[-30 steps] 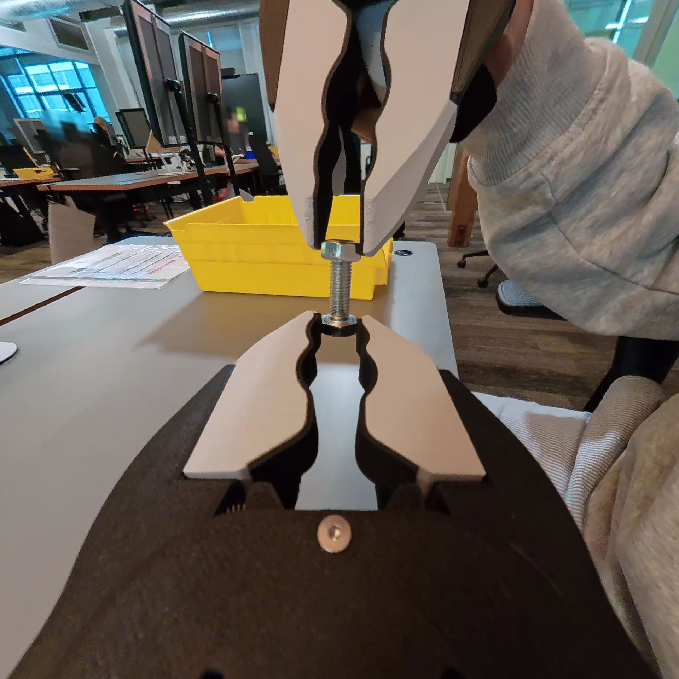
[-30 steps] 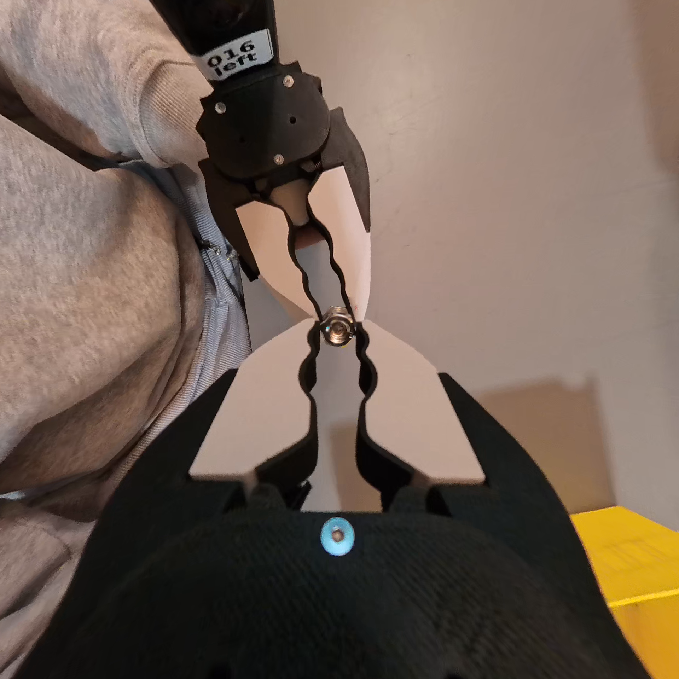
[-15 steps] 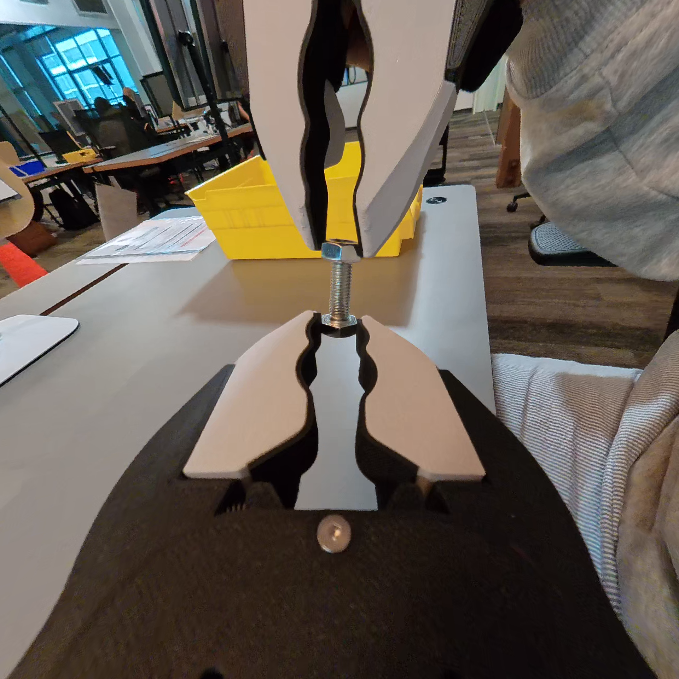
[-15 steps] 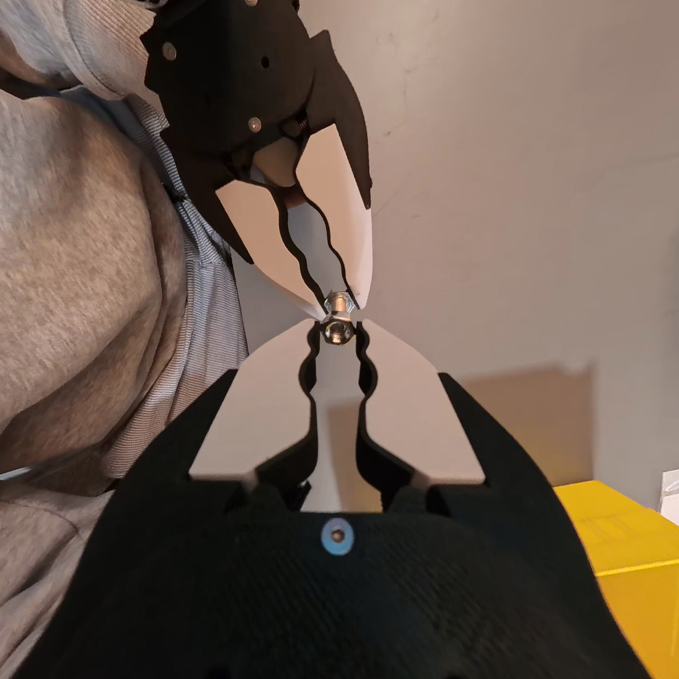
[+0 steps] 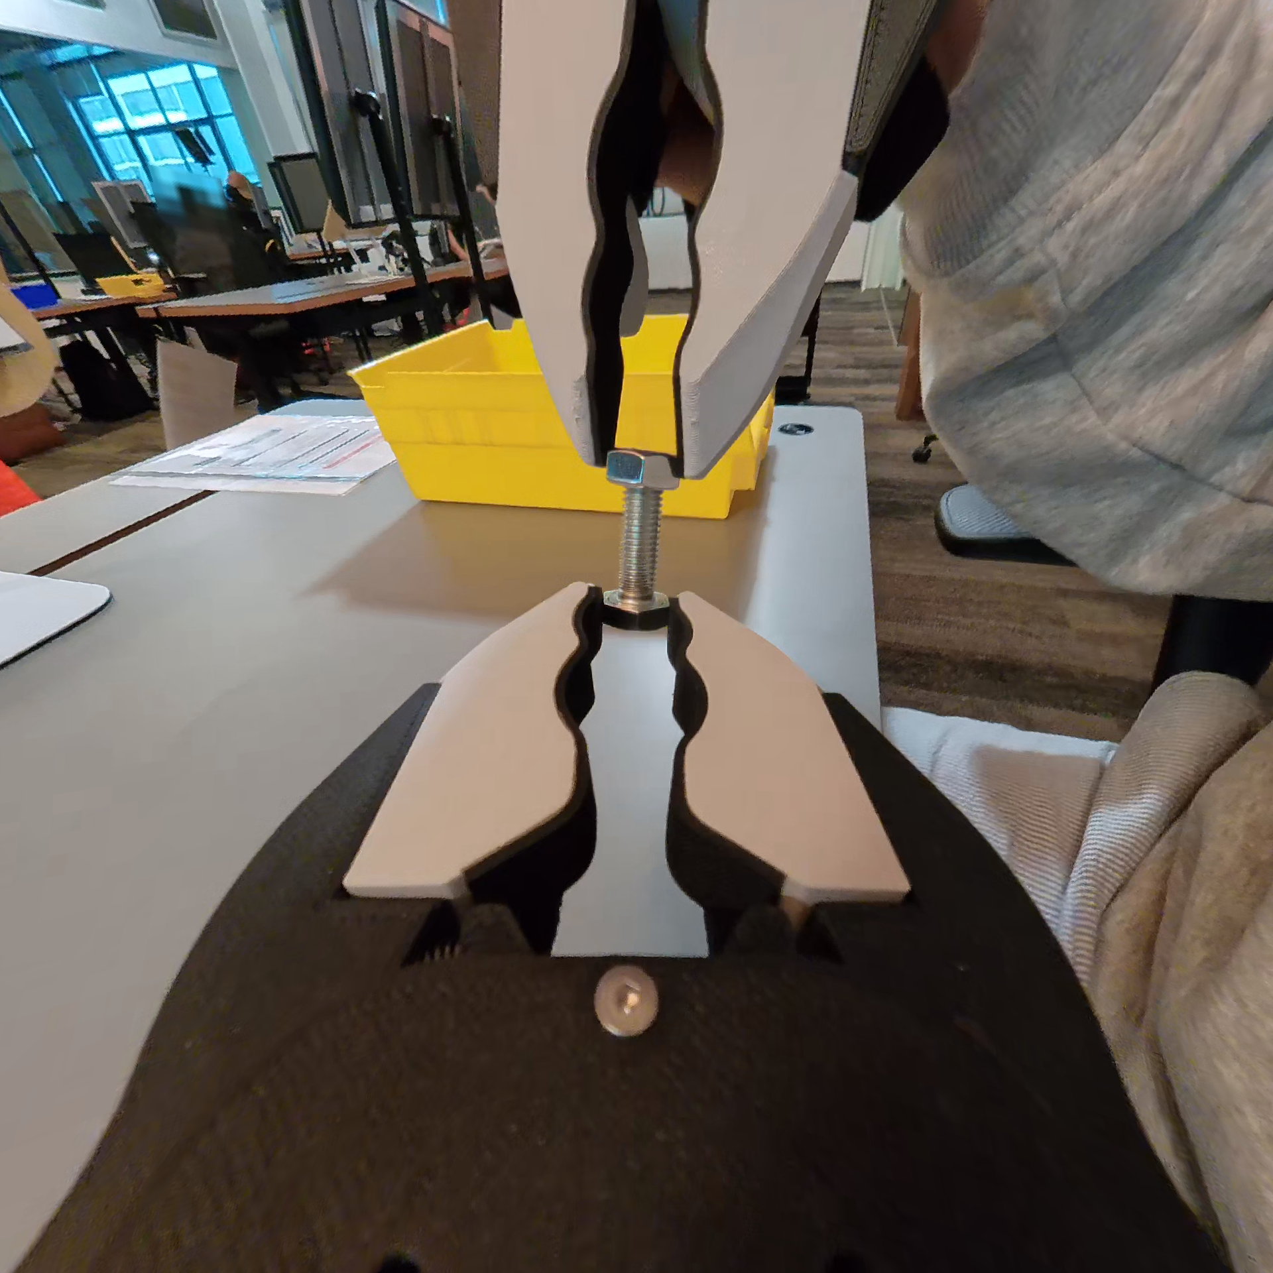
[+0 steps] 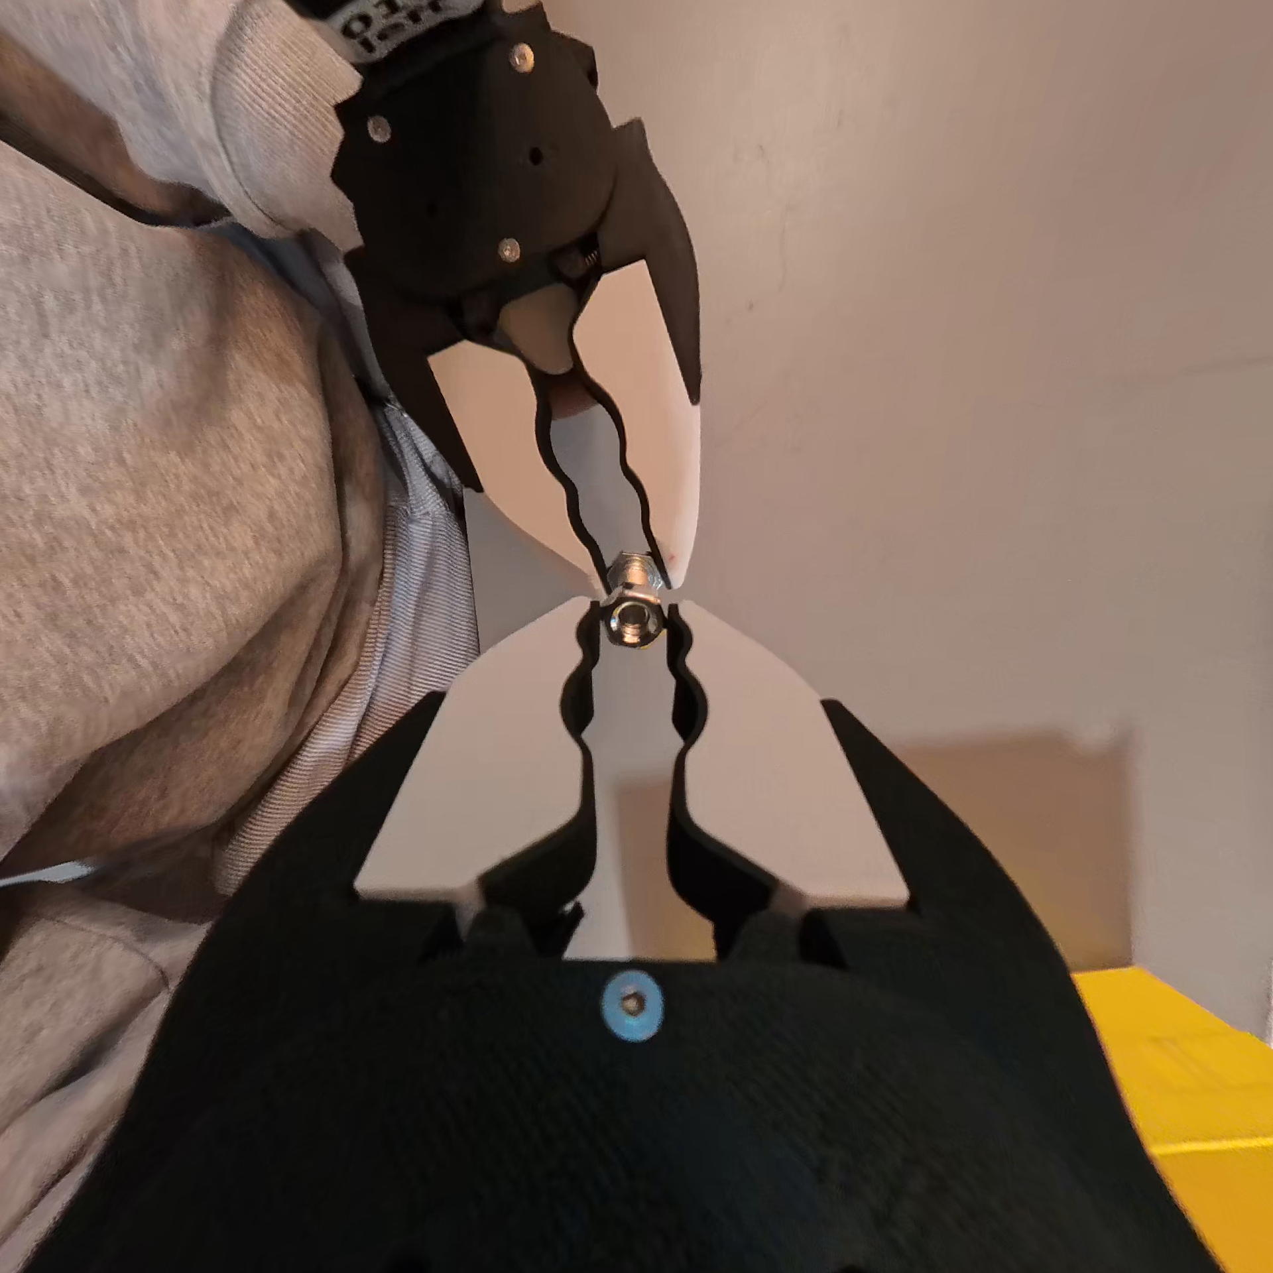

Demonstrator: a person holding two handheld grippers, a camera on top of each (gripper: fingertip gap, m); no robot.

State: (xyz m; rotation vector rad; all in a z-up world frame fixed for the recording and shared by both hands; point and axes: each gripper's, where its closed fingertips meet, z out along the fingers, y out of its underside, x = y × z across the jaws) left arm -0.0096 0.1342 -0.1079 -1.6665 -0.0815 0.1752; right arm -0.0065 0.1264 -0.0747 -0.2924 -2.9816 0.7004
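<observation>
bolt (image 5: 640,534) now tilted in right view | left gripper (image 5: 632,609) clamps hex nut (image 5: 632,606) | right gripper (image 5: 644,465) clamps hex head

Even indoor light with blue daylight from far windows (image 5: 138,131) at the upper left, a soft shadow on the table (image 5: 207,654) before the yellow bin (image 5: 496,468), slight glare on the bolt (image 5: 639,544), wide-angle bending at every edge, and motion blur on the grey sleeve (image 6: 138,482).
</observation>
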